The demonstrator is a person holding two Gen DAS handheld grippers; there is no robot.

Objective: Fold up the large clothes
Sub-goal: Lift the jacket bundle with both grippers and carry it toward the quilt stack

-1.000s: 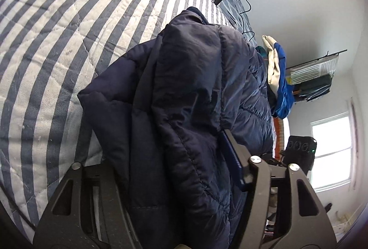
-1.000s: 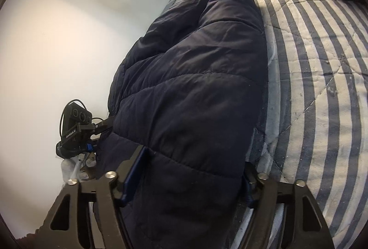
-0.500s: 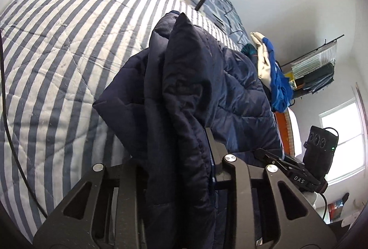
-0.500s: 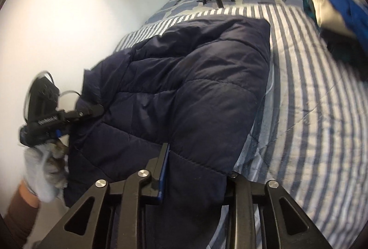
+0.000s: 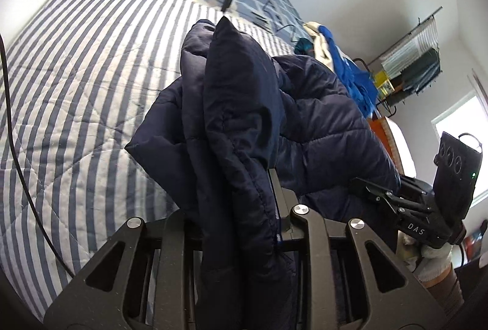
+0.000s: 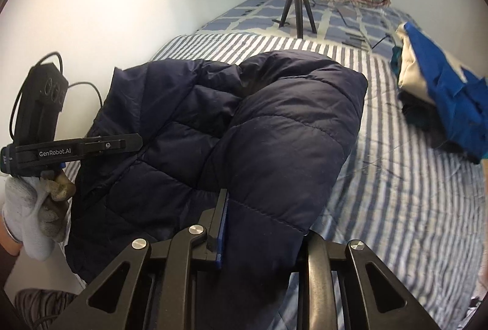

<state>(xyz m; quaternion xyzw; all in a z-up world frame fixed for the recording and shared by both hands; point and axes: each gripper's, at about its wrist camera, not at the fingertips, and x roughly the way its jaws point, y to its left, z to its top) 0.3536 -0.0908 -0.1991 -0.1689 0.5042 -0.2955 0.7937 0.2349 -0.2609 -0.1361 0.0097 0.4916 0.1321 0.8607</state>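
- The dark navy quilted puffer jacket (image 6: 274, 129) lies bunched near the front edge of the bed with the blue-and-white striped quilt (image 5: 76, 80), part of it lifted off the quilt by both tools.
- The left gripper (image 5: 231, 226) has its jaws pinching a thick fold of the jacket's edge; in its own view the fabric stands up as a ridge toward 12 o'clock and drapes down between the jaws.
- The right gripper (image 6: 262, 226) likewise has its jaws pressed onto a padded panel, with the cloth spilling over them at 6 o'clock.
- From the right wrist view the left tool shows at 9 o'clock, held by a hand in a light grey glove (image 6: 33, 208).
- A pile of blue and cream clothes (image 6: 436, 86) sits at 2 o'clock, well apart from the jacket; a black tripod (image 6: 297, 10) with a bright ring light stands at 12 o'clock by the pillows.
- I'd judge the jacket light but bulky, soft and springy: the fill will puff back and resist a flat crease.
- The shell looks smooth and likely slippery, so grips on stitched seams or the hem should hold better than on mid-panel padding.
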